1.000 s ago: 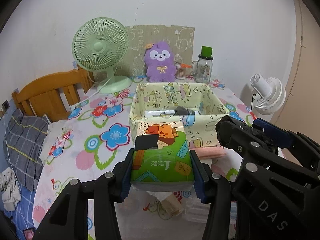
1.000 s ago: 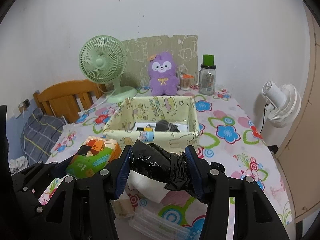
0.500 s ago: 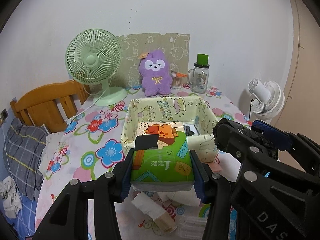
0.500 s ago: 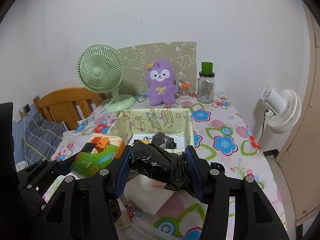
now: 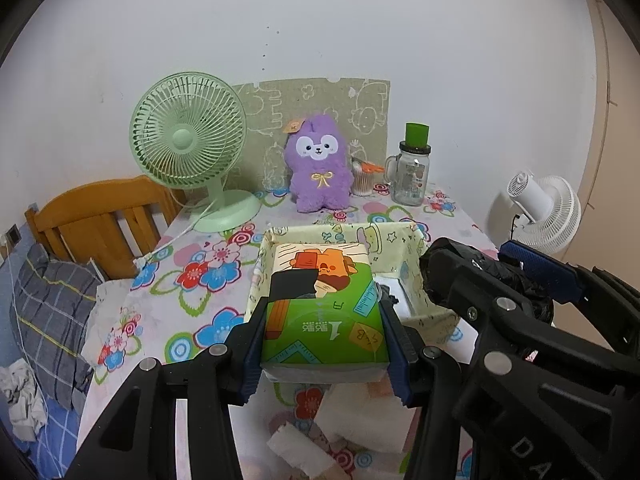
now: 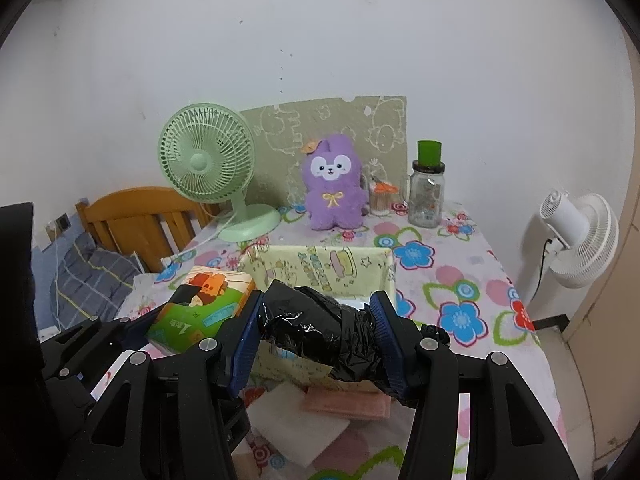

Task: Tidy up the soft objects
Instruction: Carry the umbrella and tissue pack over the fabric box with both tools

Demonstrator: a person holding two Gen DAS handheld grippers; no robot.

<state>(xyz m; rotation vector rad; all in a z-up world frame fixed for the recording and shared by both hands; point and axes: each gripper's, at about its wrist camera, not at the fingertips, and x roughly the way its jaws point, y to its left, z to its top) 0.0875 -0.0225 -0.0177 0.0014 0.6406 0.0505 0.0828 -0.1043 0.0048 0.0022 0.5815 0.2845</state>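
Both tongs are loaded: the left gripper (image 5: 325, 330) is clamped on a green tissue pack (image 5: 322, 304), and the right gripper (image 6: 318, 332) is clamped on a crumpled black bag (image 6: 320, 330).

Just under the tongs, at the near edge of the table (image 6: 472, 276), lie white foam pads (image 6: 298, 420) and a pink pad (image 6: 348, 402), loosely overlapped. A pale yellow fabric bin (image 6: 320, 268) stands open in the middle of the table, right behind both loads; some small white and dark items lie in it, too hidden to name. Along the far edge stand a green fan (image 5: 188, 148), a purple plush (image 5: 320, 168) leaning on a printed board (image 5: 316, 100), a small cup (image 5: 362, 180) beside it and a glass jar (image 5: 412, 174) with a green lid.

In the left view the pack covers the bin's left part, its far end above the opening. In the right view the bag sits in front of the bin's near wall and hides it. The two tongs are side by side, the pack to the left of the bag.

A flowered cloth covers the table. Beyond its left edge are a wooden chair (image 5: 96, 216) and plaid bedding (image 5: 48, 320); beyond the right edge a white fan (image 6: 576, 232) stands by a white wall.
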